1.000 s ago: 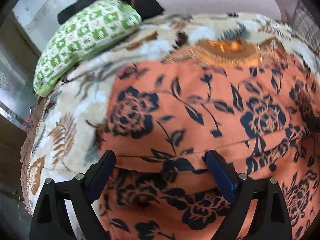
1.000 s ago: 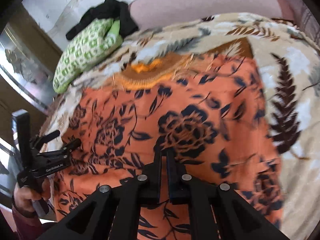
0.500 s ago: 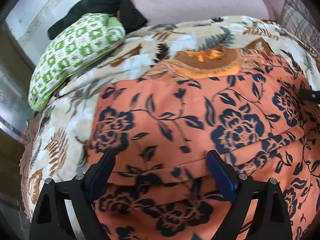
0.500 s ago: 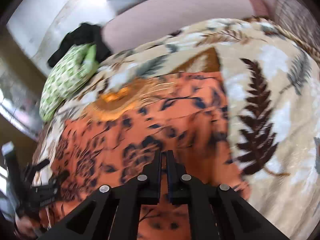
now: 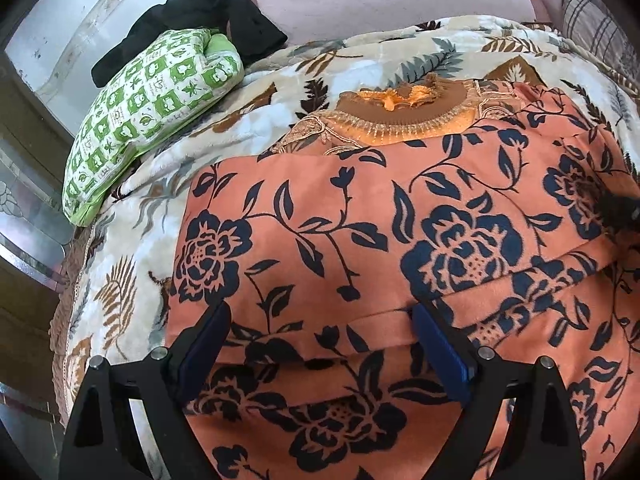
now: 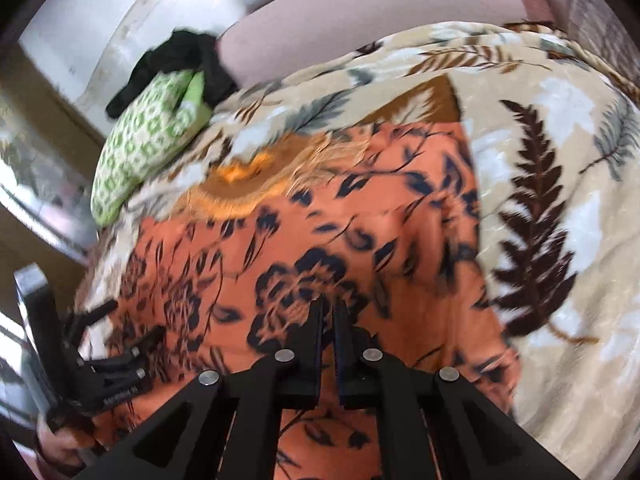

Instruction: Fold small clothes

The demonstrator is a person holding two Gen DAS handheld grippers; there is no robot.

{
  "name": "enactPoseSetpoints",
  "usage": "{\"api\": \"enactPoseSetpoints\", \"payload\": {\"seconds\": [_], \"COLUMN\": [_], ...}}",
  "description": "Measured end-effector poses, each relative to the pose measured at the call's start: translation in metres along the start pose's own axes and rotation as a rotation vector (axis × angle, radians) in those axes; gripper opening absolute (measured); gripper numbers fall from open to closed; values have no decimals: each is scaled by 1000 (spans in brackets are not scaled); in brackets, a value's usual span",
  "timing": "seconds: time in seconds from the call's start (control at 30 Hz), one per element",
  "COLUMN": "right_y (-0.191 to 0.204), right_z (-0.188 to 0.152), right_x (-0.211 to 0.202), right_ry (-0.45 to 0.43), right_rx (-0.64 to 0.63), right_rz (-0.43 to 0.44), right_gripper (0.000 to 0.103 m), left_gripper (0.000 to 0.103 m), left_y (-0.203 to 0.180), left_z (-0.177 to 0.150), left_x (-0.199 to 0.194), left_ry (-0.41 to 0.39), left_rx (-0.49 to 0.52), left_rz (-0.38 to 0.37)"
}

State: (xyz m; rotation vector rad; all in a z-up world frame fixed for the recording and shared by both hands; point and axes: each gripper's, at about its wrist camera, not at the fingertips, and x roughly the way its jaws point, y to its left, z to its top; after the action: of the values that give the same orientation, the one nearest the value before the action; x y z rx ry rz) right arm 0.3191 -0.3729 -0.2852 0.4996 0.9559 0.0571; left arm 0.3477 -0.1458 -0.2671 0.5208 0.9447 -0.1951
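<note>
An orange garment (image 5: 320, 208) with a dark blue flower print lies spread on a leaf-patterned blanket (image 5: 132, 280), its embroidered brown neckline (image 5: 400, 116) at the far end. A folded flap of it ends in an edge running across just beyond my left gripper (image 5: 320, 320), which hovers open with only flat cloth between its blue pads. The right gripper (image 6: 328, 308) is shut over the garment (image 6: 400, 264) near its right side, and no cloth shows pinched in it. The left gripper (image 6: 100, 352) also shows at the left edge of the blurred right wrist view.
A green-and-white checked pillow (image 5: 148, 108) lies at the far left of the bed with a black garment (image 5: 208, 12) behind it. A pink headboard (image 5: 392, 0) runs along the back. Bare blanket (image 6: 560, 200) extends to the right of the garment. A hand (image 6: 60, 444) holds the left gripper.
The left wrist view has drawn back and leftward, showing more of the folded flap and neckline. The right wrist view swung right, then partly back. Neither gripper opened or shut.
</note>
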Motion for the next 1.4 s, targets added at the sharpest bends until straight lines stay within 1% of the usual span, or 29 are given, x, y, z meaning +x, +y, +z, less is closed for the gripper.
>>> {"api": "enactPoseSetpoints", "payload": {"seconds": [0.07, 0.13, 0.23, 0.3, 0.37, 0.5, 0.6, 0.67, 0.77, 0.87, 0.9, 0.93, 0.97, 1.0, 1.03, 1.1, 1.17, 1.23, 1.3, 1.4], "right_y": [6, 5, 1, 1, 3, 8, 13, 16, 17, 15, 13, 12, 10, 7, 4, -2, -5, -13, -30, -54], "right_z": [-8, -11, -11, -14, -17, -31, -53, -71, -106, -140, -149, -158, -169, -178, -188, -202, -217, -225, -231, -236], "right_x": [12, 15, 6, -11, -31, -79, -116, -140, -171, -191, -194, -196, -196, -196, -197, -198, -196, -197, -198, -197], "right_ry": [31, 12, 27, 5, -29, -122, -168, -187, -188, -181, -171, -156, -134, -119, -106, -100, -60, -41, -12, 17], "right_rx": [-26, -45, 20, 42, 37, 15, -28, -64, -86, -74, -61, -48, -32, -16, 11, 38, 22, 35, 89, 167], "right_rz": [-21, -24, -14, 5, 19, 51, 67, 66, 105, 134, 148, 159, 164, 171, 181, 179, 137, 119, 109, 86], "right_gripper": [7, 7, 7, 7, 7, 7, 7, 7, 7, 7, 10, 22, 32, 64, 81, 81, 81, 81, 81, 81], "left_gripper": [93, 93, 93, 93, 93, 93, 93, 93, 93, 93, 93, 93, 93, 93, 93, 93, 93, 93, 93, 93], "left_y": [-5, -11, -12, -11, -11, -10, -4, -1, 8, 16, 16, 15, 13, 11, 10, 11, 16, 22, 31, 43], "left_z": [-4, -7, -11, -18, -28, -59, -83, -98, -118, -145, -154, -164, -171, -182, -195, -214, -234, -251, -266, -278], "left_x": [-2, 3, -3, -18, -33, -75, -107, -126, -149, -164, -166, -168, -169, -170, -171, -171, -168, -164, -158, -148], "left_ry": [-1, 17, 14, 2, -10, -43, -52, -61, -58, -27, -5, 20, 37, 57, 81, 120, 158, 194, 221, 245], "left_rx": [3, 21, 13, -14, -31, -80, -120, -129, -154, -201, -209, -215, -217, -217, -218, -242, -285, -331, -380, -433], "left_rz": [-3, 6, 21, -12, -27, -78, -120, -125, -133, -184, -203, -217, -225, -232, -236, -239, -250, -247, -226, -195]}}
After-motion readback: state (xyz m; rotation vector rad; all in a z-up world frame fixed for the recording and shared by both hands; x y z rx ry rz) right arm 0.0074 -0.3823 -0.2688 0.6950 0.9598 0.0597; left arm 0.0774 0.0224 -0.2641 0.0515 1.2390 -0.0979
